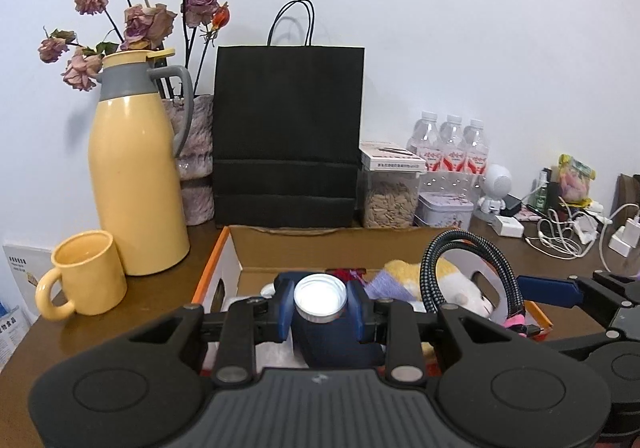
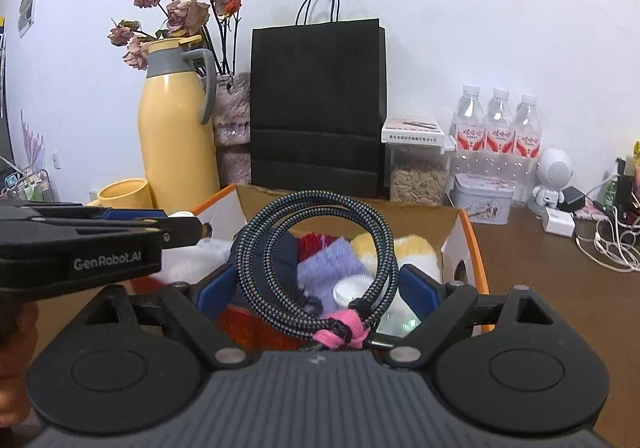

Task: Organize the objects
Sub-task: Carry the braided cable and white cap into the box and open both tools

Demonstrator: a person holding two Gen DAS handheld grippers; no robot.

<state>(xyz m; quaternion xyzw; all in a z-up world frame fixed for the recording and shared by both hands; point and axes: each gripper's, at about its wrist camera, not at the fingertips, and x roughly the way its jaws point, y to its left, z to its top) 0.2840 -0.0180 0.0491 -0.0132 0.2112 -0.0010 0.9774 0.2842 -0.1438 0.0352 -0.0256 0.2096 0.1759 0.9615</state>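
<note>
While the left gripper (image 1: pixel 320 306) hangs over the open cardboard box (image 1: pixel 304 248), its blue pads are clamped on a dark blue jar (image 1: pixel 334 340) with a silver screw lid (image 1: pixel 320 298), one pad touching each side just under the lid. The jar sits above the box's near left part, over something white and fluffy.

The right gripper (image 2: pixel 320 288) holds a coiled braided cable (image 2: pixel 316 260), bound at the bottom by a pink tie (image 2: pixel 344 332). Its blue pads stand well apart, one on each side of the coil, and the loops fill the gap between them (whether the pads truly press the cable I cannot tell, so the grip itself is unclear). The coil stands upright over the box's near right part.

Inside the box lie soft things: a yellow and white plush (image 2: pixel 412 252), a lilac cloth (image 2: pixel 332 272), something red and fuzzy (image 2: pixel 316 242), and a small white cap (image 2: pixel 352 292).

Behind the box, against the wall, stands a black paper bag (image 1: pixel 286 136). To its left are a yellow thermos jug (image 1: pixel 136 176), a yellow mug (image 1: pixel 86 274) just beside it, and dried roses (image 1: pixel 140 20) in a vase. To the bag's right sit a clear container of seeds (image 1: pixel 390 200), a tin (image 1: pixel 444 210), three water bottles (image 1: pixel 452 146), and white chargers with tangled cords (image 1: pixel 560 236) on the brown table (image 1: pixel 132 300).
</note>
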